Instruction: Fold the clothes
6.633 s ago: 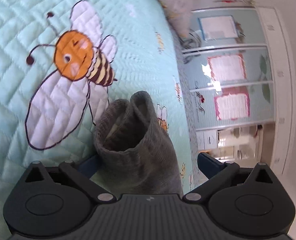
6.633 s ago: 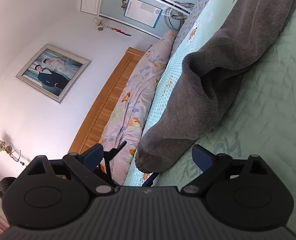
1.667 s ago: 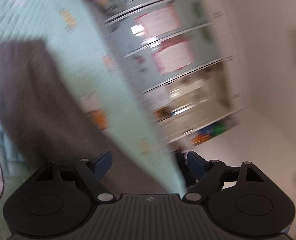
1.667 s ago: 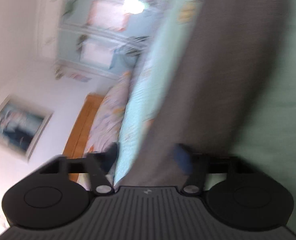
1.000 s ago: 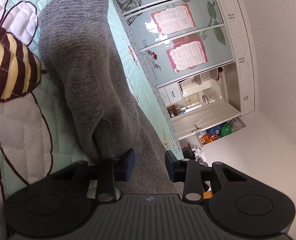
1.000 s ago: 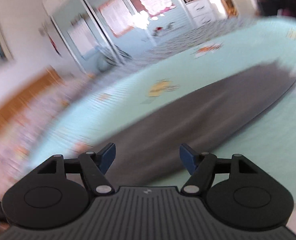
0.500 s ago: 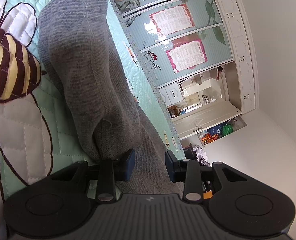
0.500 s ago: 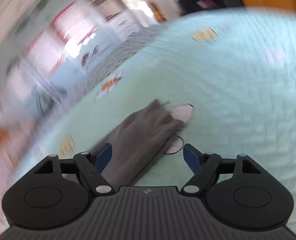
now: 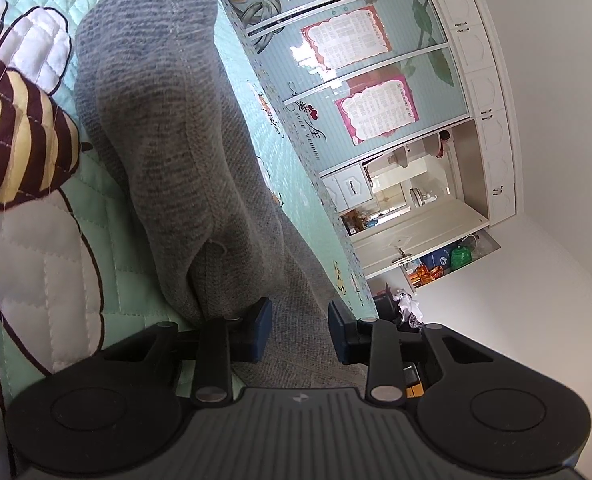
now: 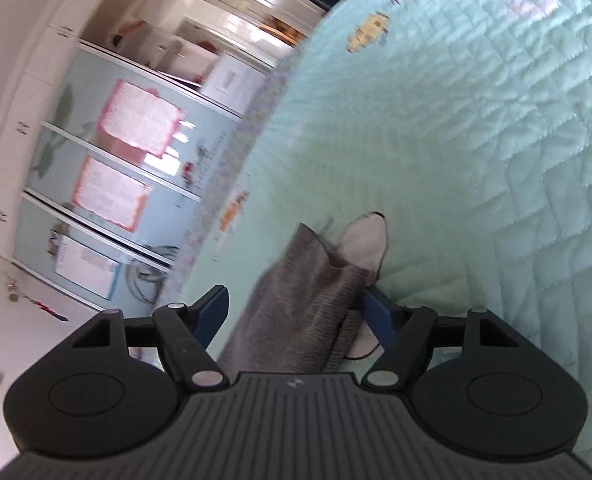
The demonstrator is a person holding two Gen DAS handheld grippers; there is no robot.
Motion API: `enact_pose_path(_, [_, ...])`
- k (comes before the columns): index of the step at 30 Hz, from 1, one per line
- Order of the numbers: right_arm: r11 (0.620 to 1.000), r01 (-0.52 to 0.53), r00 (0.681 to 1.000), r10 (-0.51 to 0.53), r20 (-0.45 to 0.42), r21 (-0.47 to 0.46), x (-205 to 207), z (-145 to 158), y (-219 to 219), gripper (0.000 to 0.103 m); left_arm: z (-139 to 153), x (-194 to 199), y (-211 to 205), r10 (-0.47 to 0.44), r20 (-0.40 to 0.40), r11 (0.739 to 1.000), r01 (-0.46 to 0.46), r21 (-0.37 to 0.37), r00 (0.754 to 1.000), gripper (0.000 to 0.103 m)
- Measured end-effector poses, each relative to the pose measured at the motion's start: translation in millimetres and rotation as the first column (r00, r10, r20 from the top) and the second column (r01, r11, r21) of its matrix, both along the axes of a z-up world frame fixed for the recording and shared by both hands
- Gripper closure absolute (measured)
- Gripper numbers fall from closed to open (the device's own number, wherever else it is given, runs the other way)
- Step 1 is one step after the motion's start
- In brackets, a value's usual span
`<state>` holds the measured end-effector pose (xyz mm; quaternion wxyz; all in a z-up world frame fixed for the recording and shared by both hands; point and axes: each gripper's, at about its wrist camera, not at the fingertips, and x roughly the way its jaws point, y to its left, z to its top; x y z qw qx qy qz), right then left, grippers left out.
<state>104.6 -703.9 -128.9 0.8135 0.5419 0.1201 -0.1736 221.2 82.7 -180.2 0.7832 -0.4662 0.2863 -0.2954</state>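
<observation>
Item: grey knitted garment [image 9: 168, 128], lying doubled in a long band on mint quilted bedspread [image 10: 476, 140].
Left tool [image 9: 299, 330]: narrowly parted over the cloth; grip cannot be told.
Right tool [image 10: 296, 312]: wide, straddling the garment's end, clamping nothing.
Risk: thick knit may slip, bunch, or fold askew.

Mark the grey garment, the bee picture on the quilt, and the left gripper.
grey garment [image 9: 168, 128], left wrist view, upper folded layer.
bee picture [image 9: 20, 148], left wrist view, striped body.
left gripper [image 9: 299, 330], left wrist view, gap between fingertips.
</observation>
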Motion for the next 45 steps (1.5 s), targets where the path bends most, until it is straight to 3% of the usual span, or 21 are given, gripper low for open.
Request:
enact_pose_path(6, [0.982,0.030,0.999,-0.024,-0.034,0.189,-4.7,-2.5,17.8,0.027,0.7,1.1,0.5,0.001,0.000,1.000,-0.001,-0.005,1.000,0.069])
enact_pose_path(10, [0.971,0.050,0.998,-0.057,0.024,0.235,15.3,-5.0,17.2,0.002,2.8,3.6,-0.5,0.001,0.000,1.000,-0.001,-0.002,1.000,0.069])
enact_pose_path(12, [0.976,0.043,0.998,-0.051,0.033,0.215,36.6,-5.5,9.8,0.005,3.2,4.2,-0.1,0.001,0.001,1.000,-0.001,-0.002,1.000,0.068])
enact_pose_path(13, [0.983,0.035,0.999,-0.037,0.010,0.179,46.2,-4.3,8.2,0.036,3.1,4.2,-0.5,0.001,0.001,1.000,-0.001,-0.002,1.000,0.069])
enact_pose_path(14, [0.989,0.024,0.999,-0.021,-0.025,0.149,55.3,-4.1,6.7,0.088,3.0,4.2,-1.0,0.001,0.001,1.000,-0.001,-0.002,1.000,0.068])
enact_pose_path(15, [0.990,0.006,0.999,0.000,-0.038,0.139,61.2,-4.8,4.8,0.089,1.9,3.1,-0.8,0.001,0.000,1.000,-0.001,-0.002,1.000,0.069])
enact_pose_path(16, [0.995,0.001,1.000,0.002,-0.027,0.103,62.7,-0.3,4.6,0.089,2.5,3.3,-1.3,0.001,-0.001,1.000,-0.001,-0.003,1.000,0.069])
enact_pose_path(18, [0.995,-0.048,0.999,0.049,0.005,-0.088,62.1,30.3,13.3,0.089,2.3,3.7,-0.9,0.000,0.000,1.000,0.000,-0.003,1.000,0.069])
enact_pose_path(20, [0.950,-0.087,0.994,0.103,0.037,-0.299,58.8,65.2,25.3,0.090,2.0,4.2,-0.9,-0.001,0.001,1.000,0.001,-0.004,1.000,0.069])
enact_pose_path(22, [0.923,-0.087,0.987,0.130,0.091,-0.374,53.5,73.7,27.3,0.090,1.8,4.9,-1.1,0.000,0.001,1.000,0.000,-0.005,1.000,0.069])
enact_pose_path(24, [0.942,-0.151,0.988,0.139,-0.061,-0.301,72.6,39.5,12.1,0.089,1.8,5.7,-1.6,0.000,0.002,1.000,0.000,-0.006,1.000,0.069])
enact_pose_path(26, [0.961,-0.193,0.964,0.148,-0.221,-0.198,84.3,0.5,-2.7,0.091,2.3,6.6,-2.7,-0.001,0.002,1.000,0.001,-0.005,1.000,0.069])
enact_pose_path(29, [0.993,-0.068,0.998,0.066,-0.018,-0.096,52.9,-18.1,-11.0,0.090,3.0,7.9,-4.2,-0.001,0.003,1.000,0.001,-0.005,1.000,0.069])
enact_pose_path(33, [0.998,0.012,1.000,-0.010,0.024,-0.054,27.4,-17.4,-21.5,0.086,3.7,9.5,-6.2,-0.001,0.004,1.000,0.002,-0.006,1.000,0.069])
enact_pose_path(35, [0.989,0.068,0.998,-0.068,0.003,-0.128,9.9,-1.5,-15.2,0.062,3.8,10.0,-6.8,-0.001,0.006,1.000,0.001,-0.009,1.000,0.069])
enact_pose_path(36, [0.987,0.065,0.998,-0.064,0.014,-0.149,2.1,4.5,-10.1,0.059,3.8,10.2,-7.1,-0.001,0.006,1.000,0.001,-0.010,1.000,0.068])
enact_pose_path(39, [0.995,-0.026,0.998,0.032,0.057,-0.092,-13.2,11.8,17.3,0.053,4.1,11.0,-7.9,-0.001,0.007,1.000,0.001,-0.016,1.000,0.068])
enact_pose_path(41, [0.988,-0.136,0.981,0.144,0.128,-0.068,-17.6,15.2,52.9,0.052,4.8,10.8,-8.9,-0.001,0.008,1.000,0.001,-0.013,1.000,0.068])
enact_pose_path(43, [0.953,-0.294,0.935,0.303,0.184,-0.077,-8.4,24.1,98.5,0.050,5.4,10.4,-9.4,0.000,0.008,1.000,0.000,-0.010,1.000,0.068])
enact_pose_path(45, [0.880,-0.457,0.859,0.474,0.193,-0.130,13.7,40.7,156.3,0.045,6.9,10.8,-9.9,0.000,0.008,1.000,0.000,-0.007,1.000,0.068])
